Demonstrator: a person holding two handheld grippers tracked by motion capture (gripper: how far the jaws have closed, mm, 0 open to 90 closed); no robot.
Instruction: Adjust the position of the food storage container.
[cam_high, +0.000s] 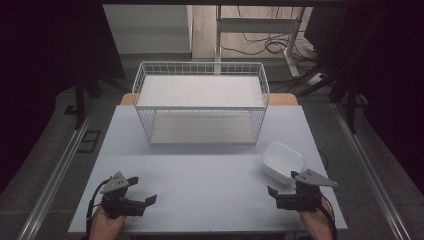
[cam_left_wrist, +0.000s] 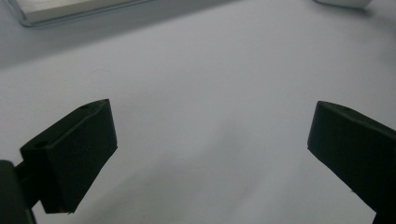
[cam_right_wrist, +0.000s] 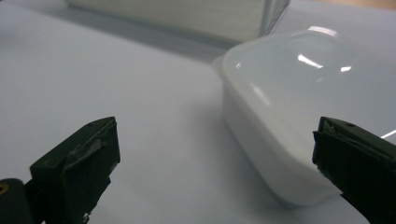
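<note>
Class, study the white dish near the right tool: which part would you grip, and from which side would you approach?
Probably the near rim of the white dish, approached from the person's side by the right tool. The dish sits upright and open-topped, its walls are thin, and that tool's open jaws already face it, so one jaw could go inside and one outside.

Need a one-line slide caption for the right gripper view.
Right gripper, jaws open, faces the white dish on the table.

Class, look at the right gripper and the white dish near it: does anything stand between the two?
Nothing visible does. The right gripper has its jaws open and sits just short of the white dish, with bare table between them. In the right gripper view the dish lies straight ahead of the jaws, untouched.
</note>
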